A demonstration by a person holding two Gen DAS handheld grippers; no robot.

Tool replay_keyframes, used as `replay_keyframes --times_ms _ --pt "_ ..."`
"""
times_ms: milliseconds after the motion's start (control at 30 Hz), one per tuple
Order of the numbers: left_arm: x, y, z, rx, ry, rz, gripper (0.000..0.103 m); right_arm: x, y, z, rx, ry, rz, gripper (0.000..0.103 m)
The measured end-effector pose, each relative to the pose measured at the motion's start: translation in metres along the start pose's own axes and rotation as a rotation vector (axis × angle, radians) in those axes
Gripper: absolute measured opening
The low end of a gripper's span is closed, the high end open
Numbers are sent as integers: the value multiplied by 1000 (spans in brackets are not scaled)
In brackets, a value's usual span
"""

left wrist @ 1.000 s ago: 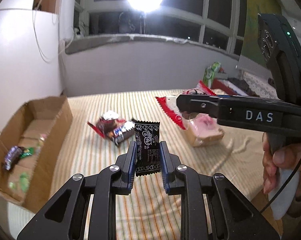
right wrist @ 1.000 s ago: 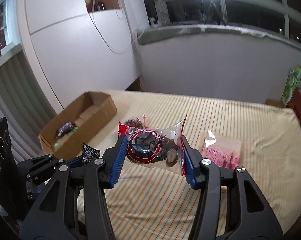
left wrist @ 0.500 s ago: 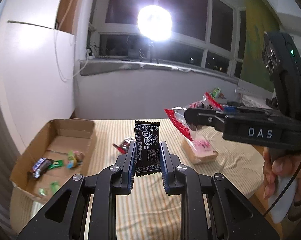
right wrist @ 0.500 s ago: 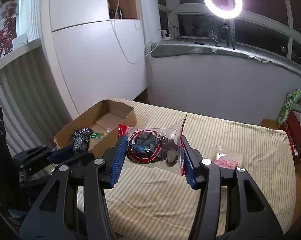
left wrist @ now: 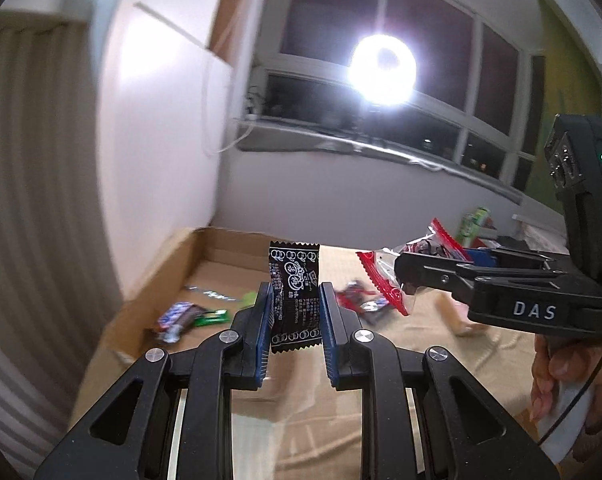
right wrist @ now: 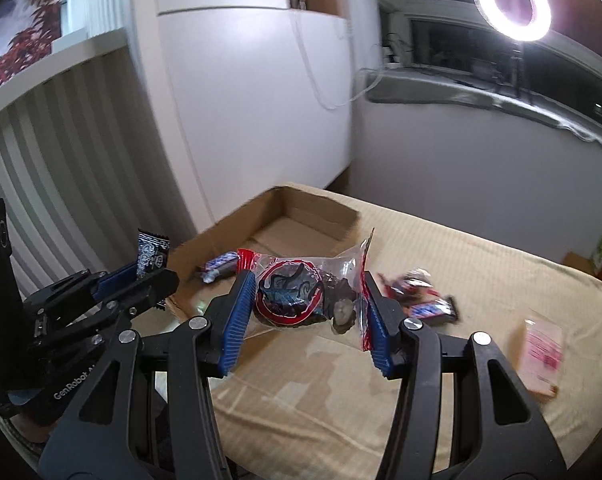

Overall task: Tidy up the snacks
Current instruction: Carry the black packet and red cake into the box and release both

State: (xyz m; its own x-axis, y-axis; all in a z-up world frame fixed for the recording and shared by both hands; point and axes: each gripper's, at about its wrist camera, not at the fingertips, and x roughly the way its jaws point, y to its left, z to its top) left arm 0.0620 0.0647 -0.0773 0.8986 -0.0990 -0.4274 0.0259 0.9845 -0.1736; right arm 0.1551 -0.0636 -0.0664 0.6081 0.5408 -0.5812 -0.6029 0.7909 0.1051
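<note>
The left gripper (left wrist: 295, 320) has its fingers (left wrist: 264, 322) drawn close together, clamped on a small black sachet (left wrist: 294, 298) that stands upright between the blue pads, its top edge sticking up above them. It is in the air just in front of the near edge of the open cardboard box (left wrist: 157, 276).

The right gripper (right wrist: 307, 314) has its fingers (right wrist: 237, 316) about half open, pressed against the two ends of a clear bag (right wrist: 301, 290) with red crimped edges and a red-and-black round label. The bag lies crosswise between the pads, raised off the bed (right wrist: 481, 264), just right of the box (right wrist: 301, 216).

Inside the box lie a few wrapped bars (left wrist: 179, 316) and a green packet (left wrist: 209, 318). On the bed right of the box sits a small heap of bars (right wrist: 417, 296), and further right a pink-printed packet (right wrist: 541, 354). A hand (left wrist: 561, 376) holds the right gripper's handle.
</note>
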Motion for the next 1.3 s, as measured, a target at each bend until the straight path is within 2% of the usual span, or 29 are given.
replay_keyframes --times_ms 200,467,800,933,1000,1033,1067,1300 --pt "1 37 4 -26 -6 73 20 26 22 12 -29 -5 30 54" --pt "17 53 12 -25 -6 134 20 66 28 21 -43 7 37 54" --pt "63 62 -1 -36 79 152 20 134 13 23 -28 75 86 54" --pt "84 63 -9 -42 129 167 21 158 5 22 -21 108 109 62" --pt "93 66 -15 -59 159 191 37 161 1 18 -18 103 108 63" --pt "96 67 -17 -69 167 206 60 160 -2 17 -15 96 108 64" --pt "96 69 -18 -77 164 209 68 160 -4 16 -13 96 100 64" --pt "97 66 -18 -79 172 207 68 151 -11 13 -4 84 72 64"
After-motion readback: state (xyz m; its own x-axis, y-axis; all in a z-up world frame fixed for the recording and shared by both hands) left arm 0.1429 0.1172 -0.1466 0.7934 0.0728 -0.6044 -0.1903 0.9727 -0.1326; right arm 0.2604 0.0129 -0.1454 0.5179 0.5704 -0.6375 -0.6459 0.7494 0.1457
